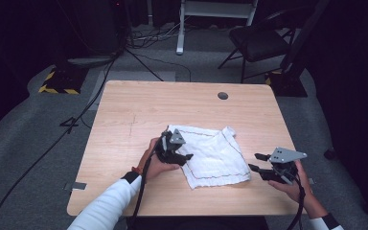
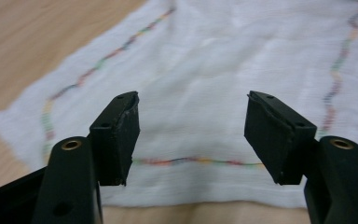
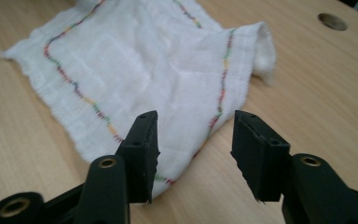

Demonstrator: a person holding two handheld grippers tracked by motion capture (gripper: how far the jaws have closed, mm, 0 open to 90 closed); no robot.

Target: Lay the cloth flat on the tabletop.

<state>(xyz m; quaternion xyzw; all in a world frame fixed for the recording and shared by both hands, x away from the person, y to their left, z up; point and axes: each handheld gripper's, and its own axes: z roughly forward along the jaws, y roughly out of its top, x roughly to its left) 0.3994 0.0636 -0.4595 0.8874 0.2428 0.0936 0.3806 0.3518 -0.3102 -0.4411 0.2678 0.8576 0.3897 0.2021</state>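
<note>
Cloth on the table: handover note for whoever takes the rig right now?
Left hand-held gripper: open, over the near-left edge of the white cloth, holding nothing.
Right hand-held gripper: open, just off the cloth's right corner, holding nothing.
Cloth: lying mostly flat mid-table, colour-stitched border showing, far right corner turned over.
Done: no full fold visible.
Left: probably grip the edges and fold or straighten; both grasps not yet made.
</note>
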